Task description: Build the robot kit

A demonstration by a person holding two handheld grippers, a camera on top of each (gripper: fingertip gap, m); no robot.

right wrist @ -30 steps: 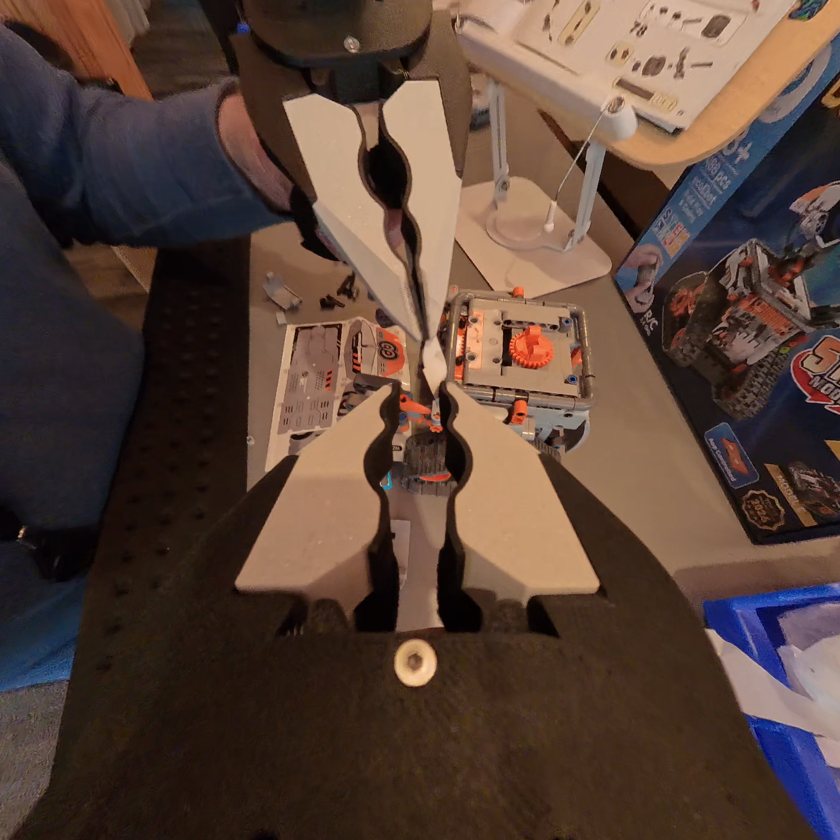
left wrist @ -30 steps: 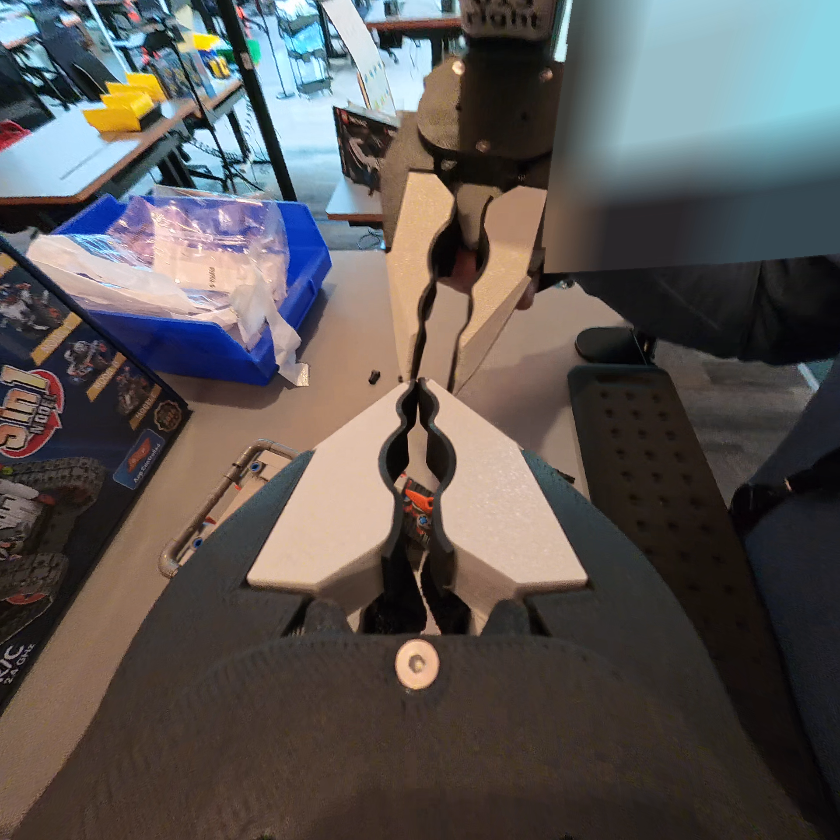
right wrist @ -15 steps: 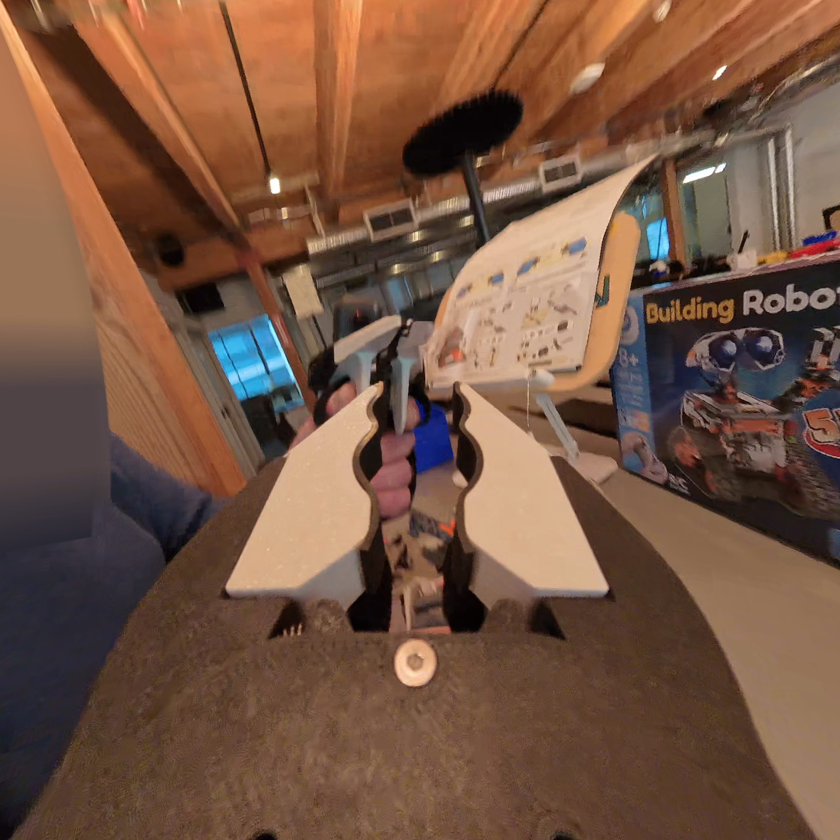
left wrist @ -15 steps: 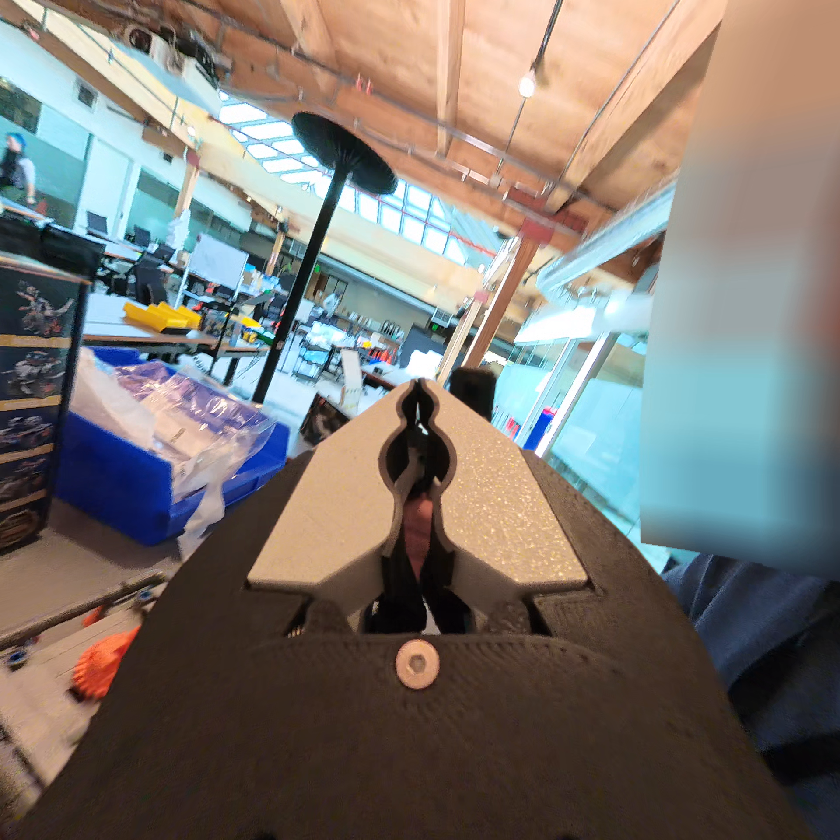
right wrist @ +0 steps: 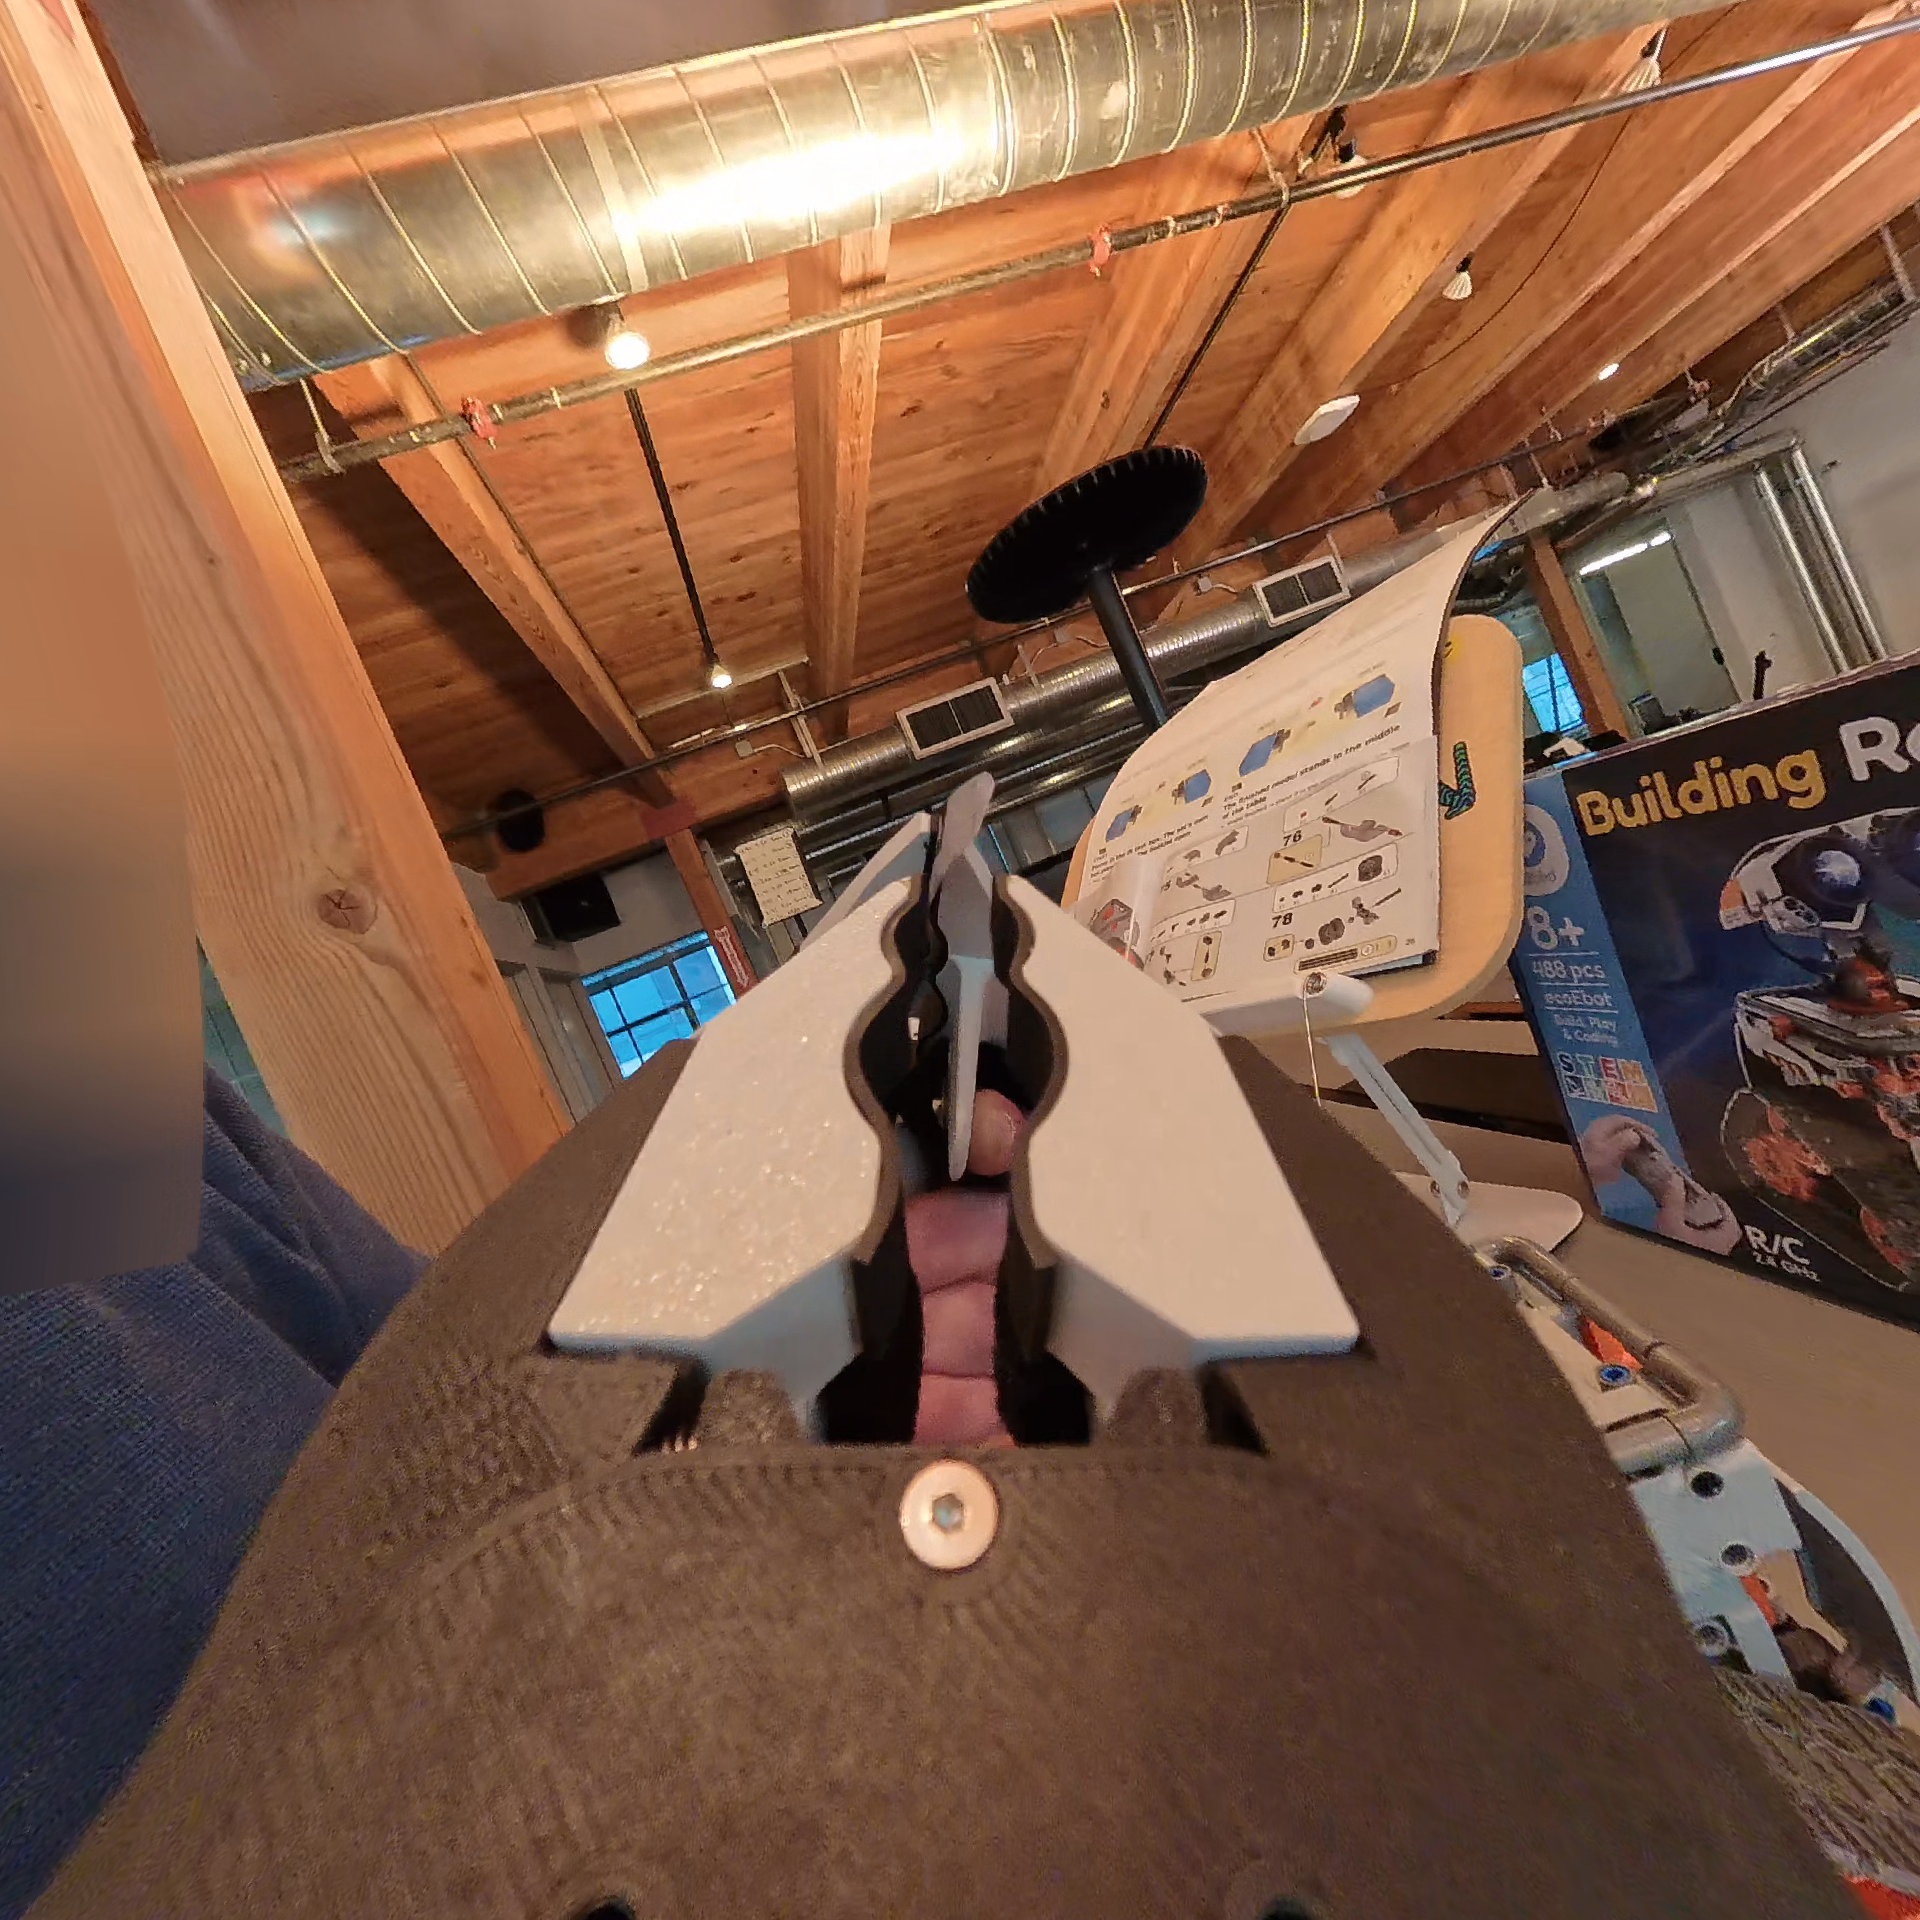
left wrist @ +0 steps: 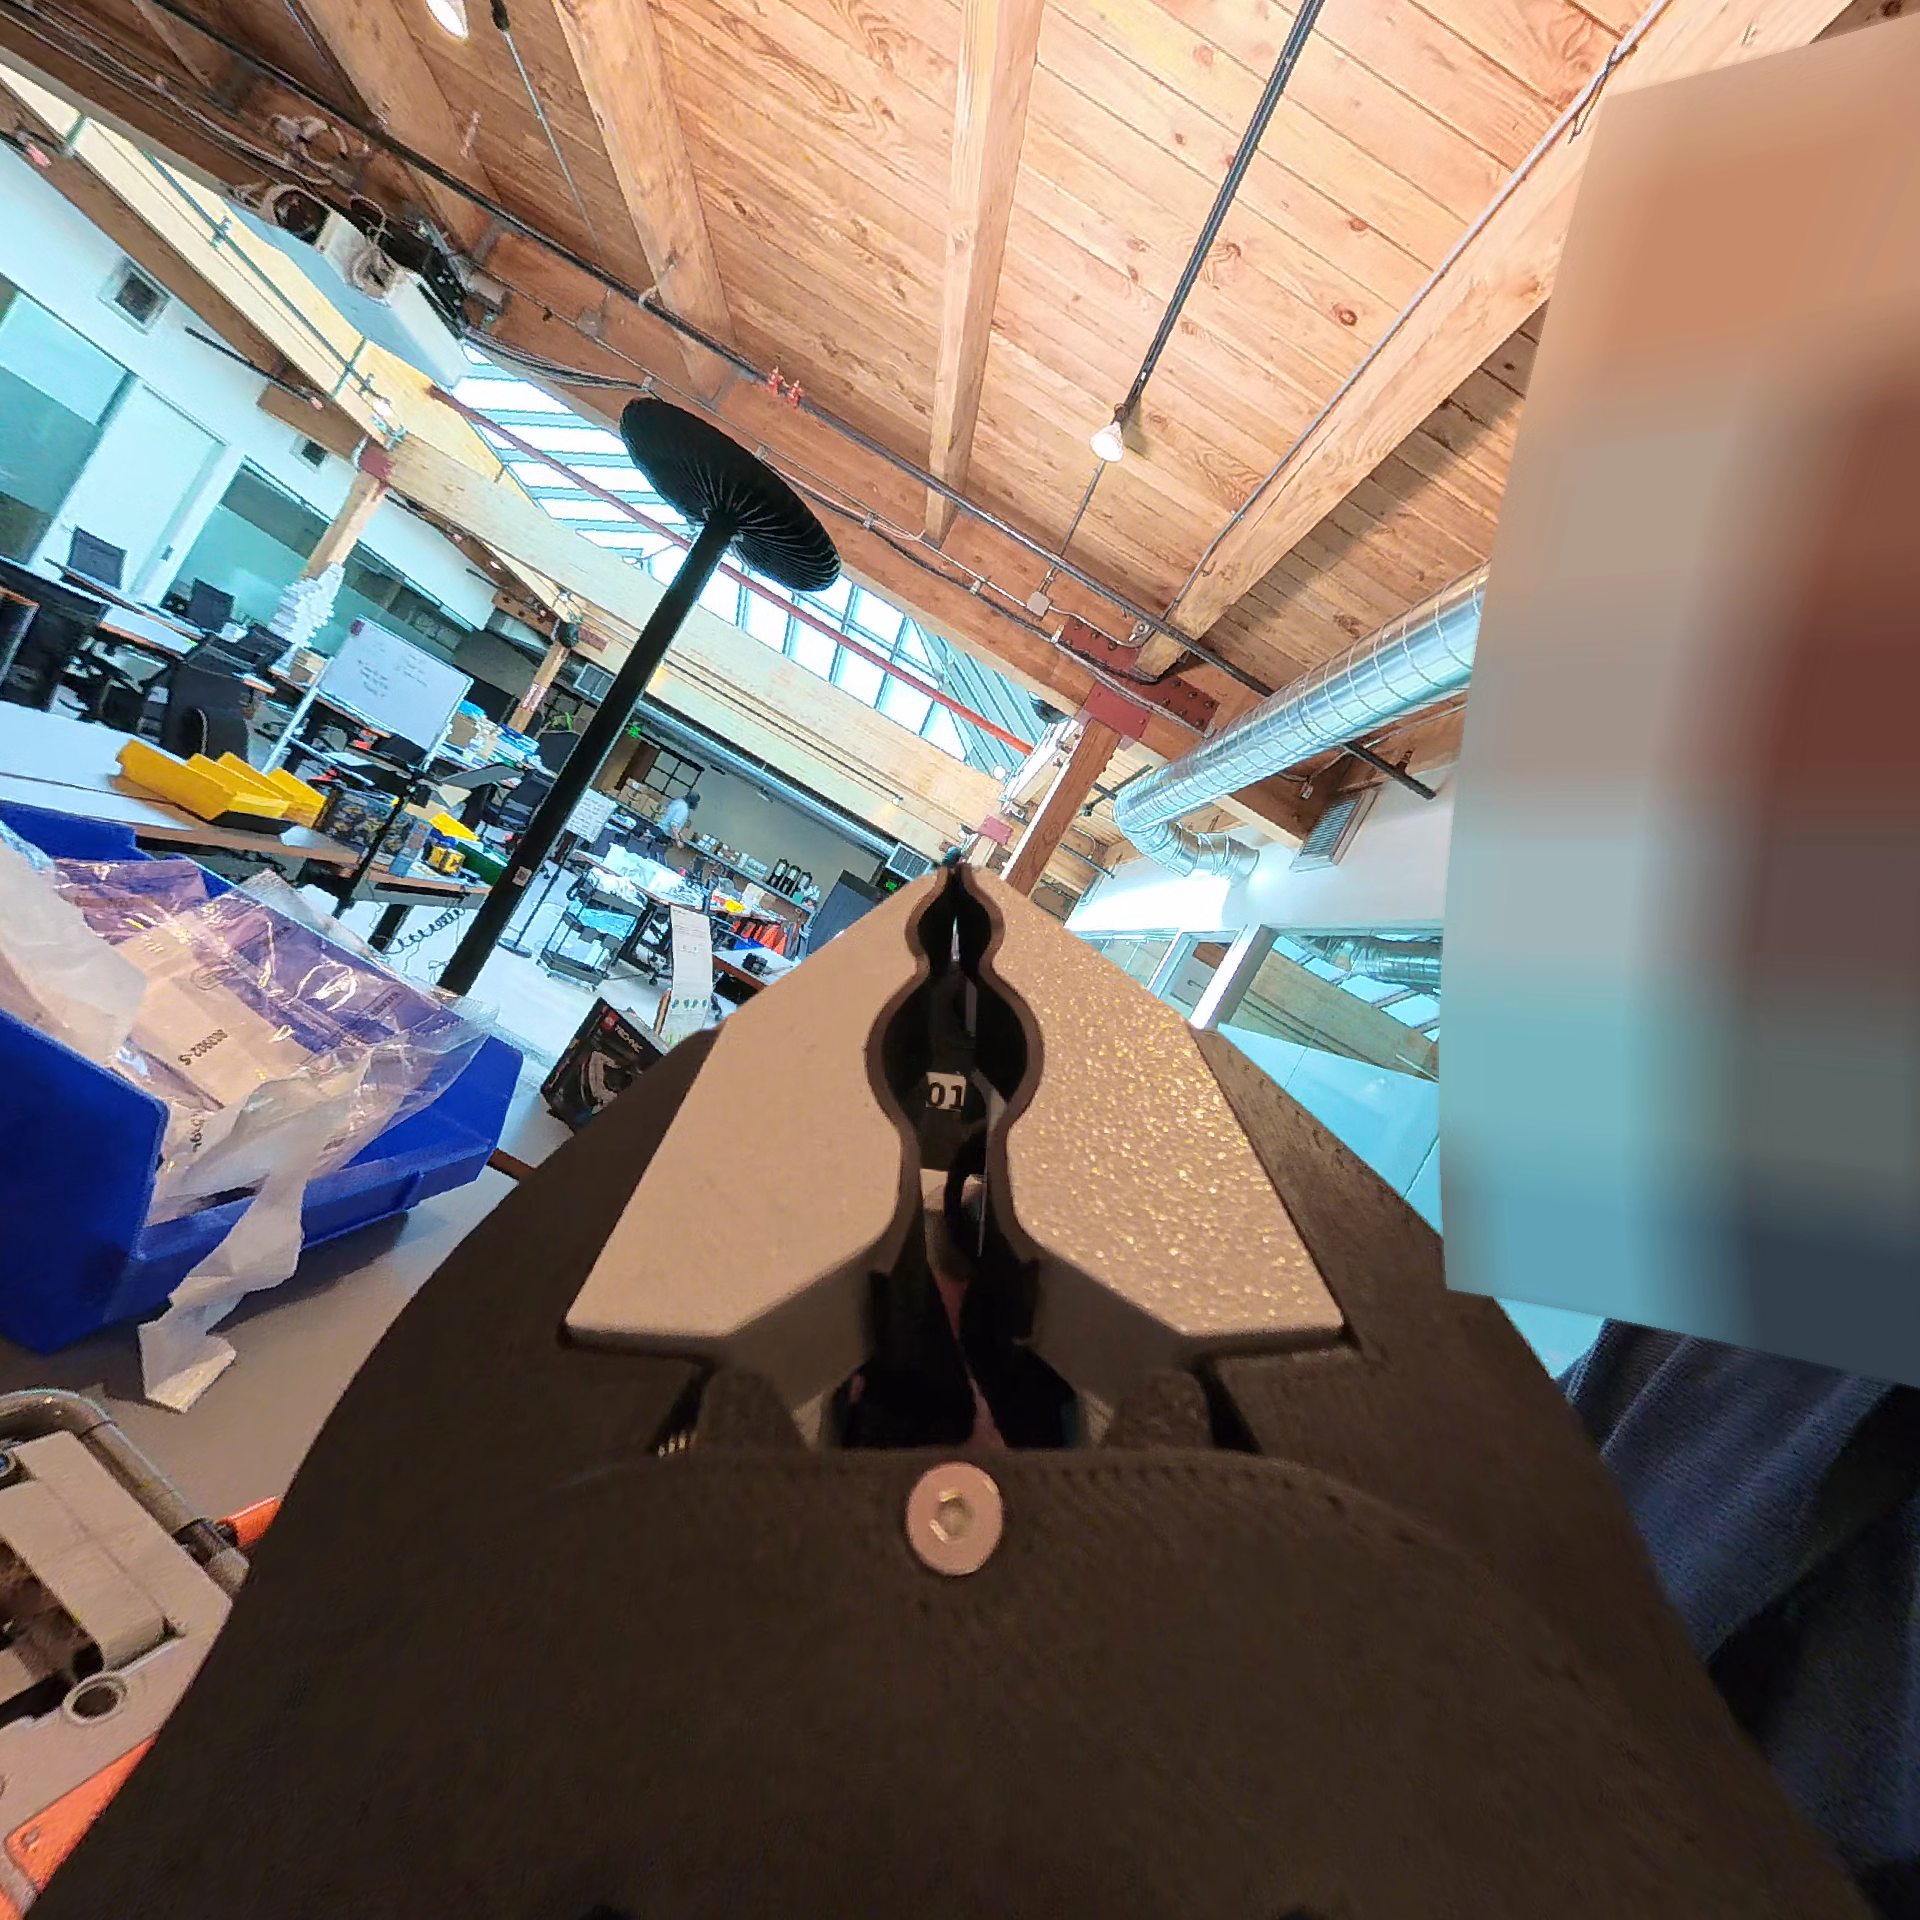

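Observation:
My left gripper (left wrist: 954,883) is shut, its tips touching, and it tilts up toward the ceiling. A thin pale sliver shows in the slit between its fingers; I cannot tell what it is. My right gripper (right wrist: 961,888) also tilts up, its jaws a narrow gap apart. Through that gap the left gripper's white fingers (right wrist: 966,831) and the hand (right wrist: 956,1299) that holds it show close ahead; I cannot tell whether they touch. A grey and orange brick model lies low at the left wrist view's edge (left wrist: 83,1558) and at the right wrist view's lower right (right wrist: 1662,1455).
A blue bin (left wrist: 260,1195) of plastic bags stands on the grey table (left wrist: 312,1351). An instruction booklet (right wrist: 1299,862) rests on a wooden stand beside a dark toy box (right wrist: 1766,987). A black pole (left wrist: 582,779) rises behind. A person's blue sleeve (right wrist: 125,1455) is close. The grippers are tip to tip, or close to it.
Both grippers swung up from looking down at the table to looking toward the ceiling. The right jaws have narrowed. The left gripper stays shut and is closer in front of the right one.

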